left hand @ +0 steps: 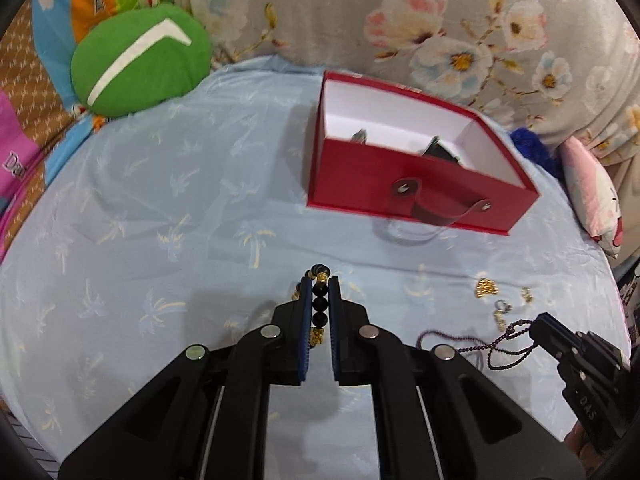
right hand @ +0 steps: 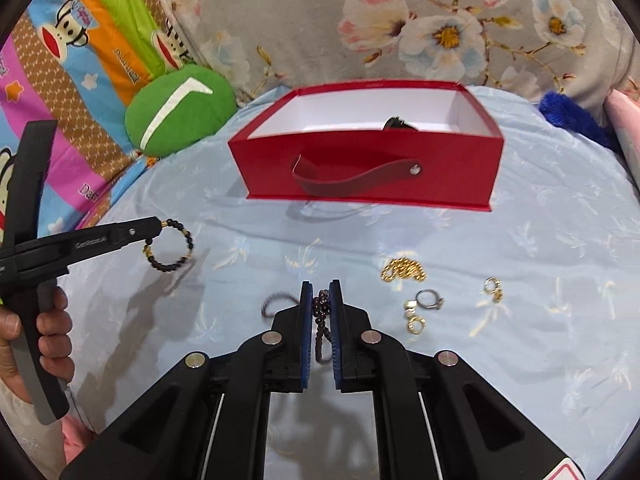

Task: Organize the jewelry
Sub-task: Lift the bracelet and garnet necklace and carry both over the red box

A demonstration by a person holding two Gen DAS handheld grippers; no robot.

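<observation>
My left gripper (left hand: 320, 286) is shut on a black-and-gold bead bracelet (left hand: 320, 304) and holds it above the blue sheet; in the right wrist view the bracelet (right hand: 170, 246) hangs from that gripper (right hand: 158, 223) at the left. My right gripper (right hand: 321, 290) is shut on a dark purple bead necklace (right hand: 322, 320); in the left wrist view the necklace (left hand: 496, 346) trails from it (left hand: 534, 326). A red open box (right hand: 360, 168) with a strap handle stands beyond, with dark items inside (left hand: 440, 150).
A gold chain (right hand: 403, 270), a silver ring (right hand: 429, 300), and small gold earrings (right hand: 414, 320) (right hand: 493, 288) lie on the sheet right of my right gripper. A green cushion (right hand: 180, 112) sits far left. Floral bedding (right hand: 400, 20) rises behind the box.
</observation>
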